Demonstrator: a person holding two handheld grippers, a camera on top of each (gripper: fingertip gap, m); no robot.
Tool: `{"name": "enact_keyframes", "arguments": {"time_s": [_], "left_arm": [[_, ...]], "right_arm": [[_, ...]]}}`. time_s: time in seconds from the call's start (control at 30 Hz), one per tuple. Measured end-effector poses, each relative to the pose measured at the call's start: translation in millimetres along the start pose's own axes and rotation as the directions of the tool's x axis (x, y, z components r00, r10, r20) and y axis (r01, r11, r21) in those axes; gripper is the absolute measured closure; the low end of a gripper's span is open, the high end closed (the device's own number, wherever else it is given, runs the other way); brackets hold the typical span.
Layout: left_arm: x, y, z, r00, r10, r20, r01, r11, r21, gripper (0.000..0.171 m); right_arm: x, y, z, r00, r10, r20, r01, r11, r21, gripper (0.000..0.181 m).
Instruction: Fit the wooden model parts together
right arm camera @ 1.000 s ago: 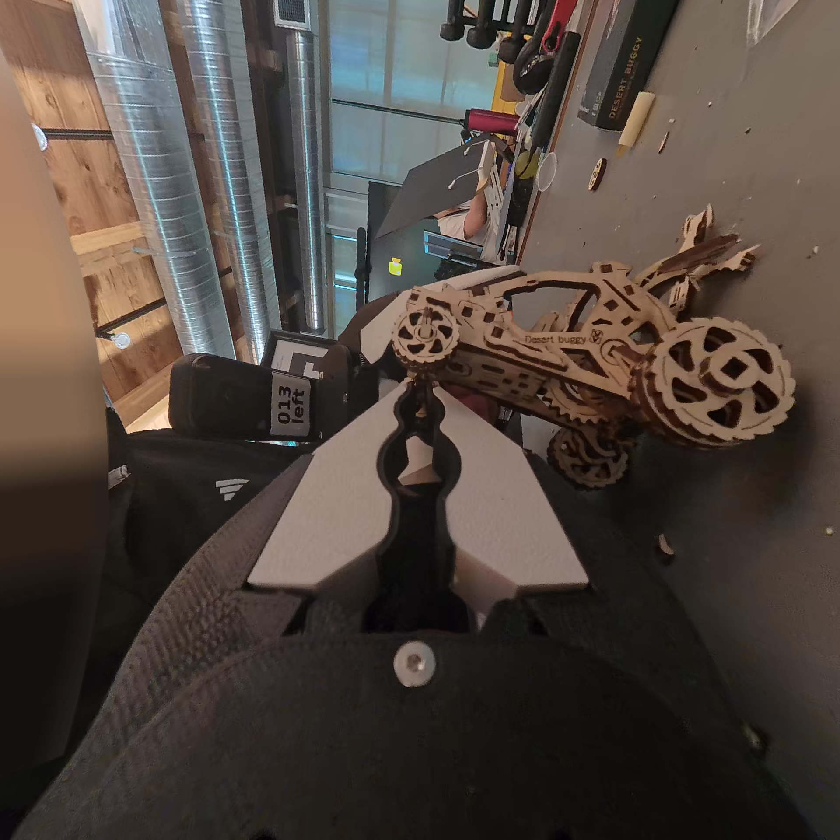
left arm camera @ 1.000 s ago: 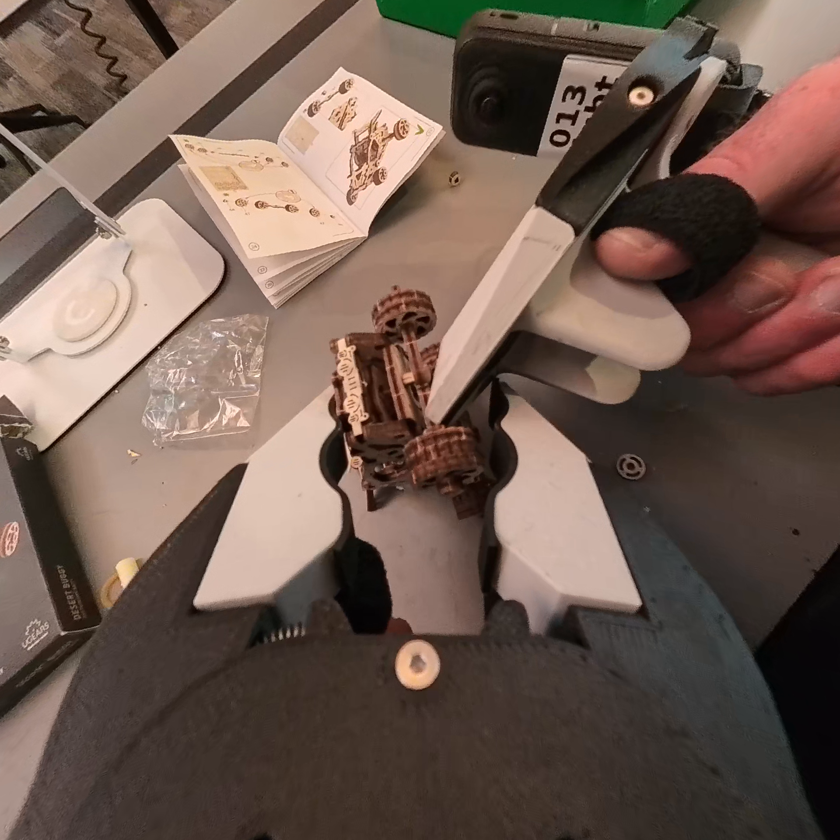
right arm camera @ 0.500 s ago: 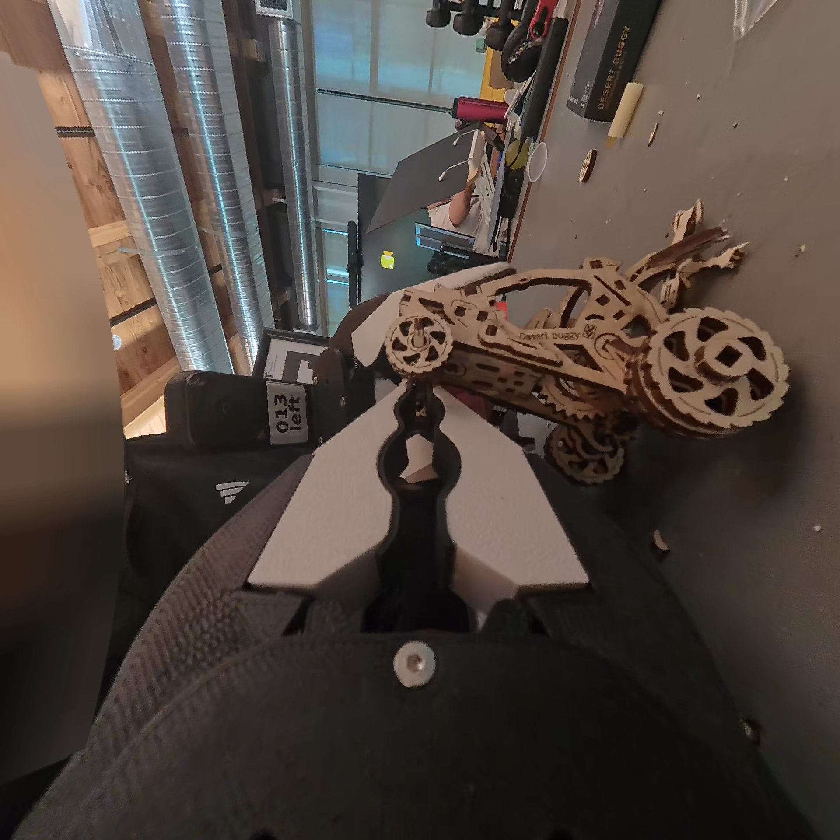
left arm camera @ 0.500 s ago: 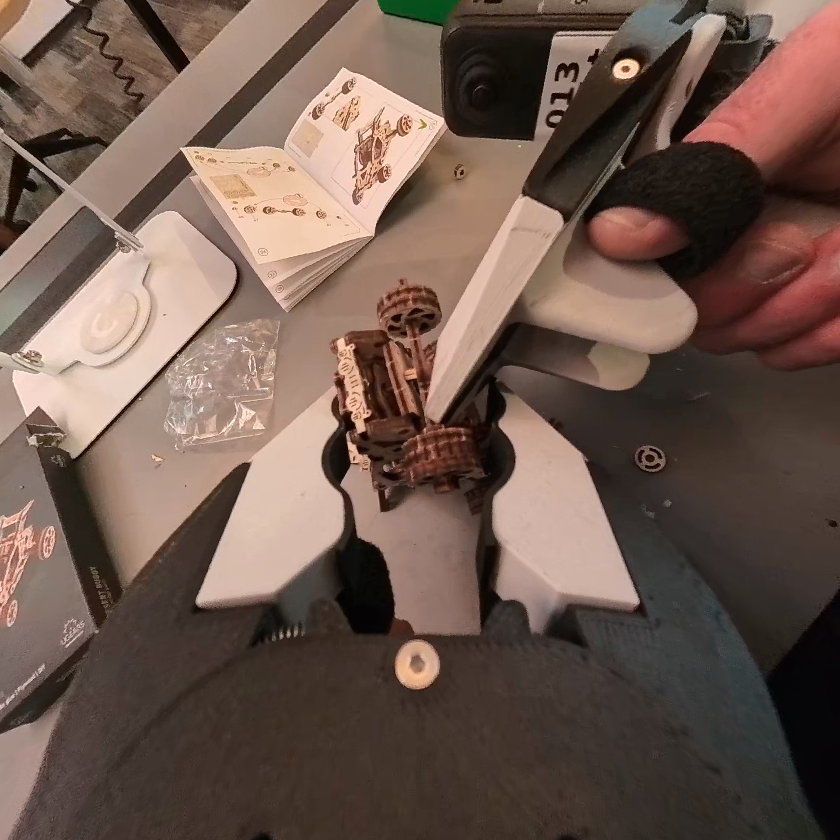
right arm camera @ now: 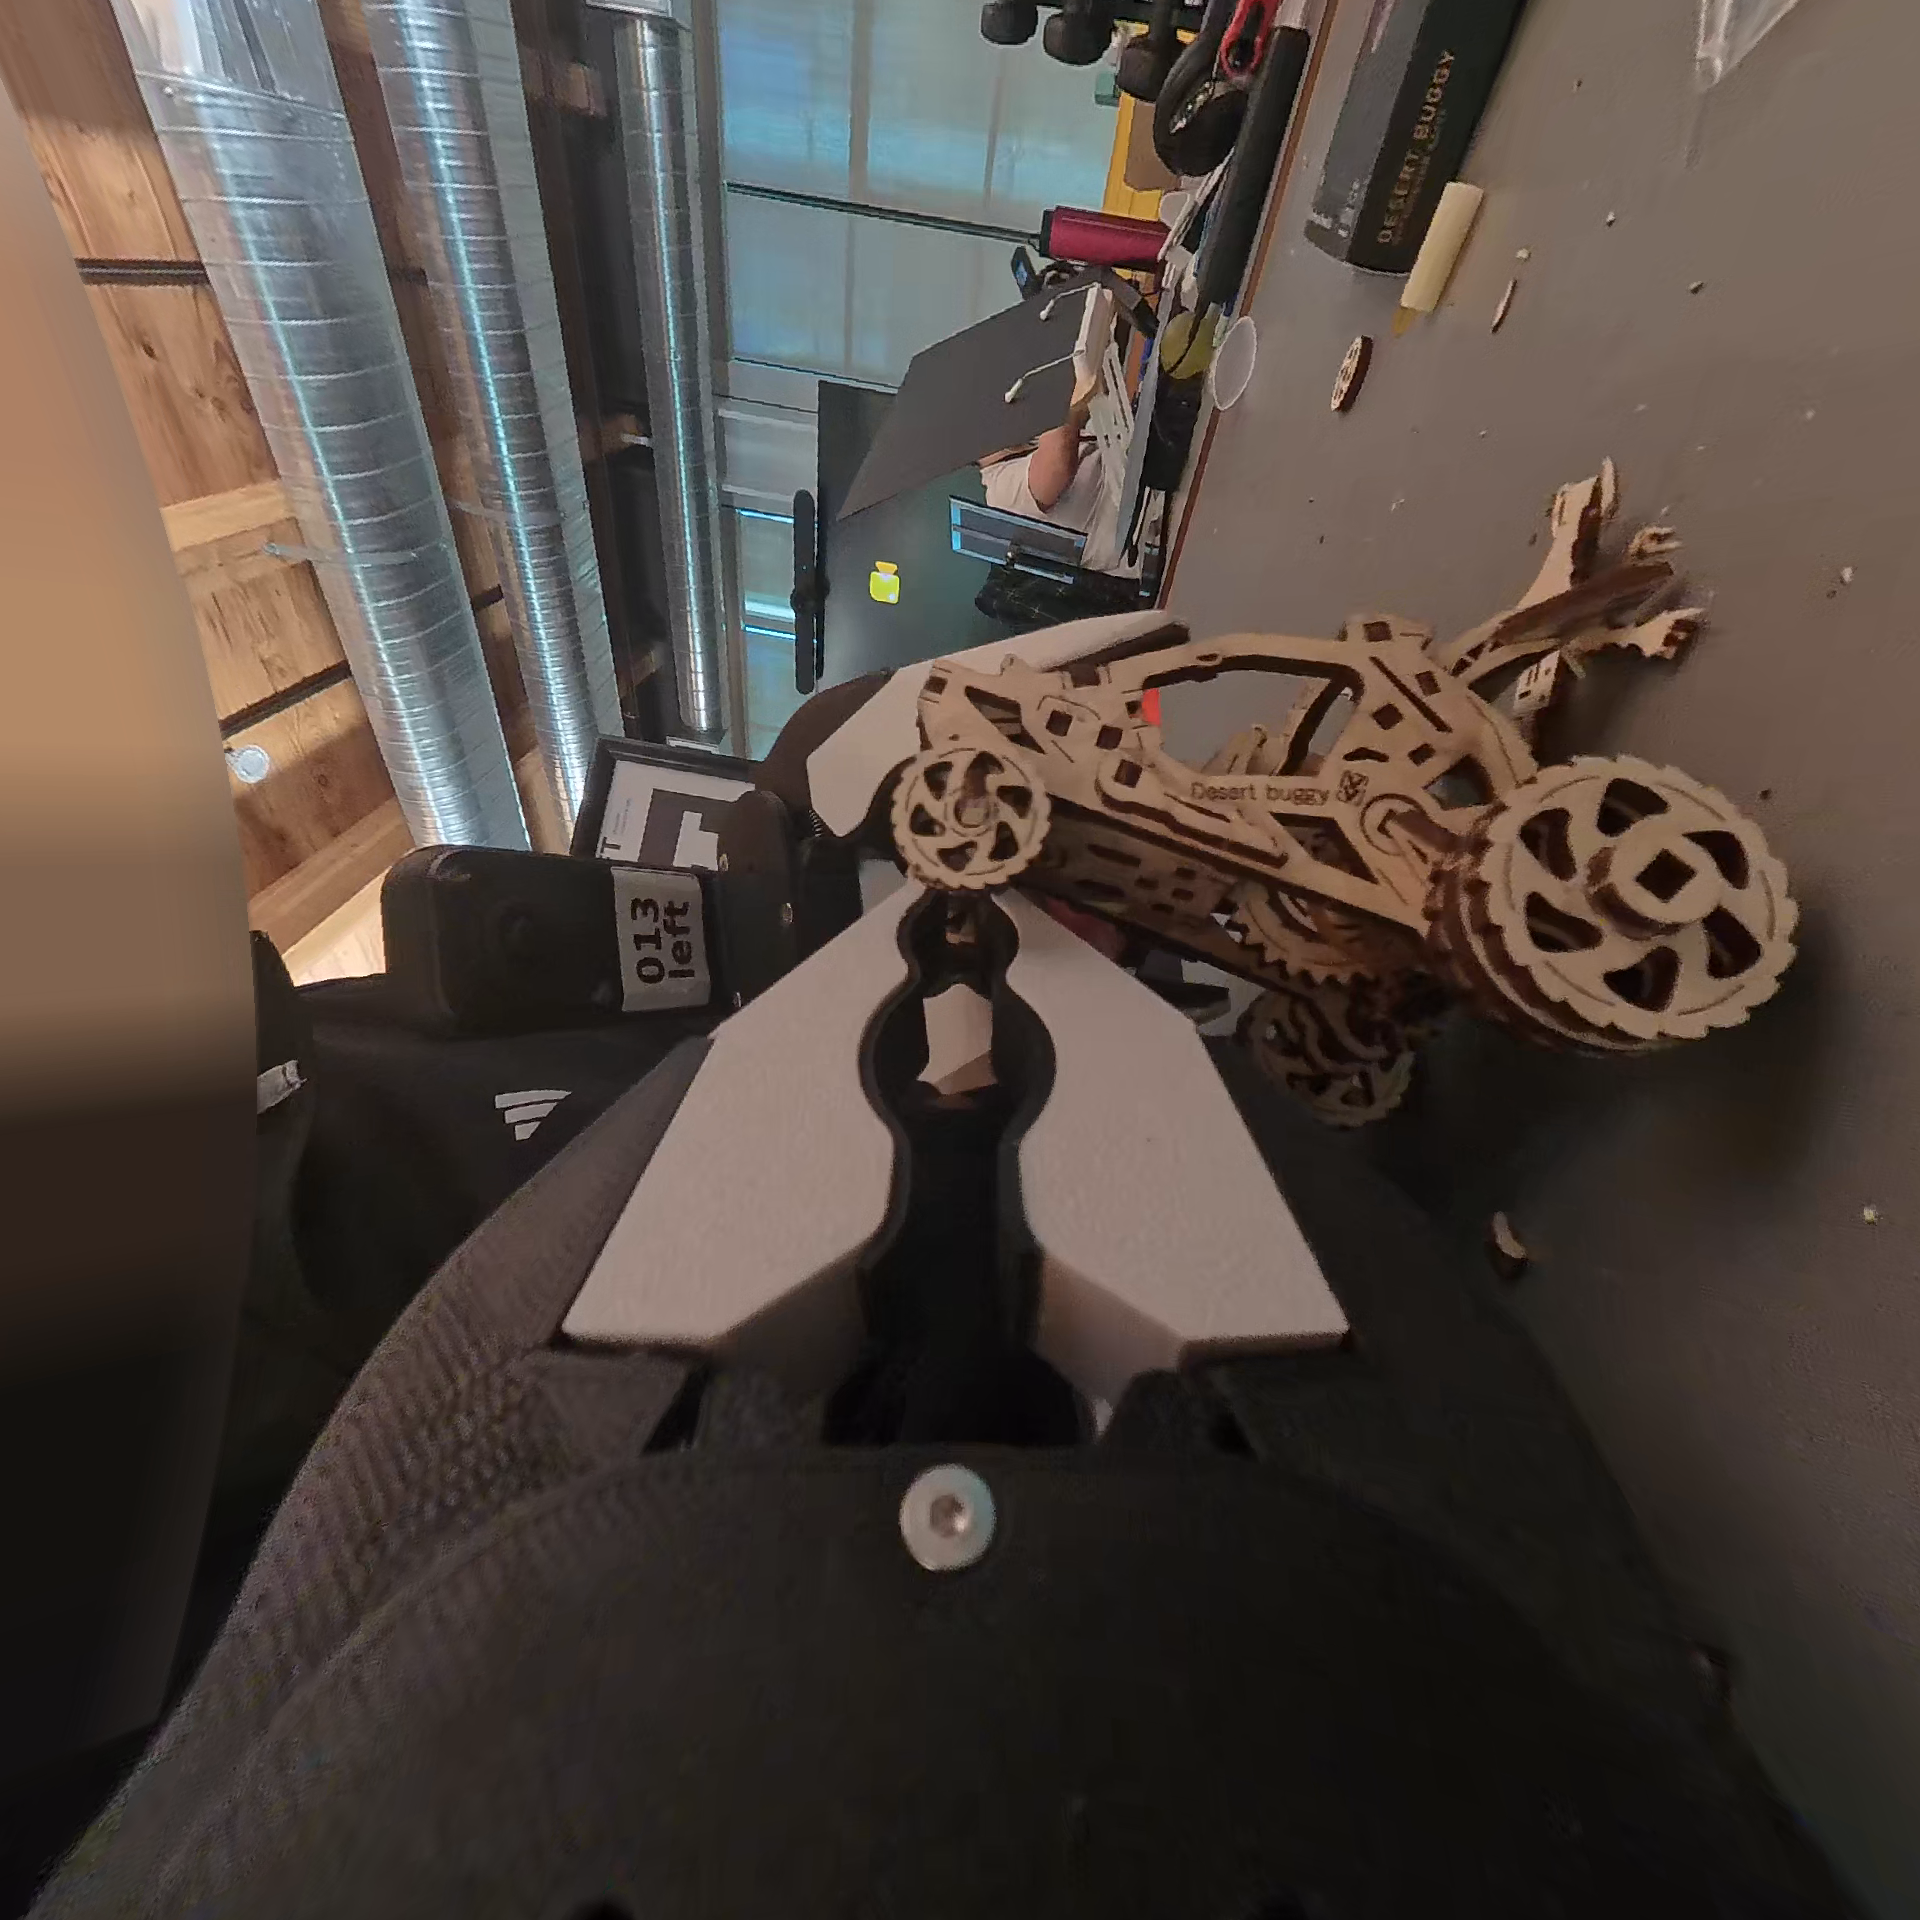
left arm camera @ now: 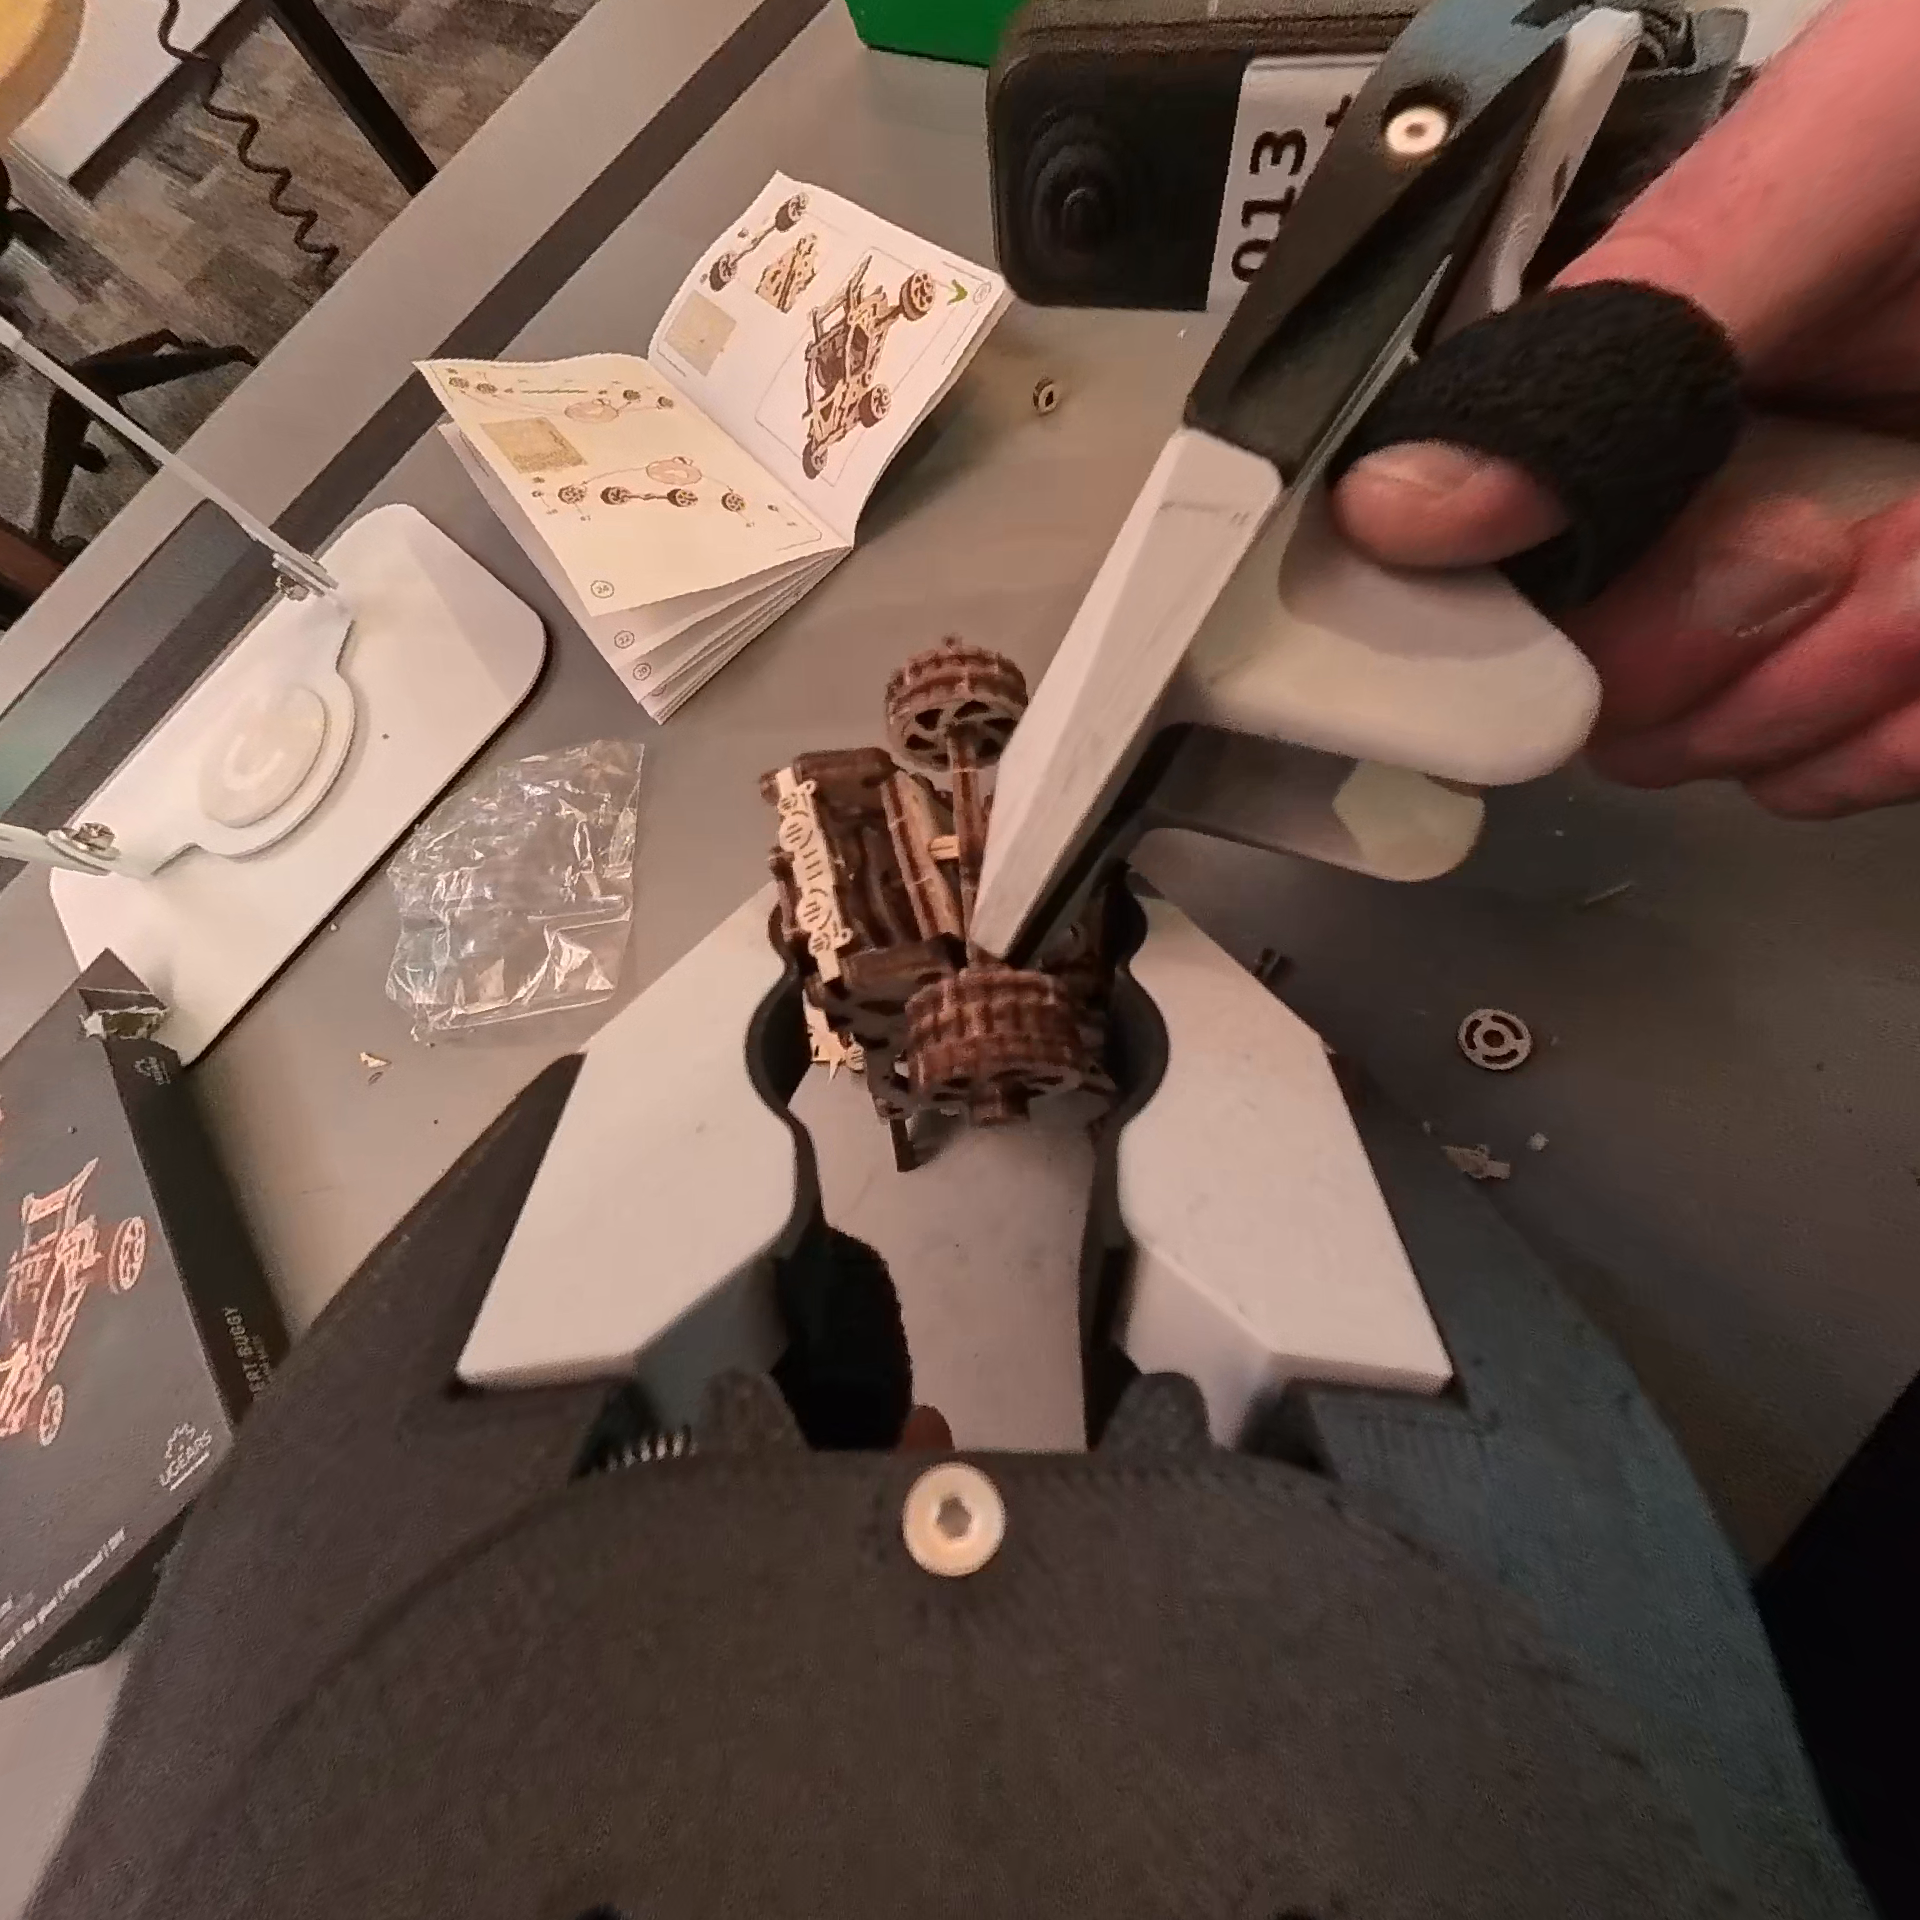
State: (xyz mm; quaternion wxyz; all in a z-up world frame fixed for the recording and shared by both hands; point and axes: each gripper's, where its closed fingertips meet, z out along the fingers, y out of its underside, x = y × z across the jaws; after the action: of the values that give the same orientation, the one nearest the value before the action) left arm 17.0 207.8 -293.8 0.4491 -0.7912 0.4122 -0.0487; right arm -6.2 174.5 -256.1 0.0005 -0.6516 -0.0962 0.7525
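The wooden buggy model [left arm camera: 904, 914] stands tilted on the grey table [left arm camera: 1662, 1195], its big rear wheel [right arm camera: 1631, 904] down on the surface. My left gripper [left arm camera: 951, 935] is shut on the buggy's body, one finger on each side. One of its fingers [right arm camera: 997, 665] shows behind the buggy in the right wrist view. My right gripper [right arm camera: 954, 914] comes in from the side, its tips pinched on a thin wooden part just below the small front wheel [right arm camera: 971, 821]. It also shows in the left wrist view [left arm camera: 1003, 935], held by a hand.
An open instruction booklet [left arm camera: 727, 436], a crumpled plastic bag [left arm camera: 520, 883], a white stand base [left arm camera: 312, 665] and a black box [left arm camera: 94, 1299] lie to the left. A small wooden ring [left arm camera: 1494, 1037] lies to the right. Loose wooden pieces [right arm camera: 1590, 582] lie behind the buggy.
Both grippers and the buggy have shifted slightly together over the table. Both grips look the same as before.
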Motion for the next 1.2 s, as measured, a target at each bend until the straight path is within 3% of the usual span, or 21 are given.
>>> {"name": "enact_keyframes", "arguments": {"time_s": [0.17, 0.4, 0.47, 0.63, 0.83, 1.1, 1.2], "left_arm": [[0.6, -0.2, 0.0, 1.000, -0.008, -0.027, 0.008, 1.000, 0.008, 0.120], [6.2, -2.3, -0.1, 0.998, -0.001, -0.063, 0.002, 1.000, 0.026, 0.129], [3.1, -2.1, -0.6, 0.999, -0.002, -0.052, 0.004, 1.000, 0.026, 0.138], [-1.3, 0.0, -2.2, 0.997, -0.031, -0.072, 0.033, 0.999, 0.035, 0.138], [-2.0, -0.7, -1.2, 0.994, -0.039, -0.098, 0.044, 0.998, 0.051, 0.139], [-2.1, -1.6, -1.6, 0.988, -0.074, -0.132, 0.085, 0.993, 0.077, 0.140], [-3.0, -1.0, -2.0, 0.983, -0.104, -0.153, 0.117, 0.990, 0.079, 0.142]], "right_arm": [[-5.9, 0.6, -1.4, 0.999, -0.036, 0.023, 0.036, 0.999, 0.009, 0.166], [-7.6, 4.5, -8.8, 0.995, -0.100, -0.003, 0.100, 0.995, -0.006, 0.167], [-6.6, 6.4, -9.2, 0.992, -0.121, -0.019, 0.120, 0.993, -0.021, 0.174], [-4.7, 6.3, -11.1, 0.992, -0.125, -0.023, 0.125, 0.992, -0.014, 0.176], [-1.9, 10.9, -17.0, 0.975, -0.207, -0.083, 0.203, 0.978, -0.053, 0.162], [13.9, 15.5, -22.7, 0.840, -0.480, -0.252, 0.450, 0.877, -0.170, 0.162], [22.3, 11.7, -33.0, 0.753, -0.573, -0.322, 0.530, 0.819, -0.219, 0.159]]}}
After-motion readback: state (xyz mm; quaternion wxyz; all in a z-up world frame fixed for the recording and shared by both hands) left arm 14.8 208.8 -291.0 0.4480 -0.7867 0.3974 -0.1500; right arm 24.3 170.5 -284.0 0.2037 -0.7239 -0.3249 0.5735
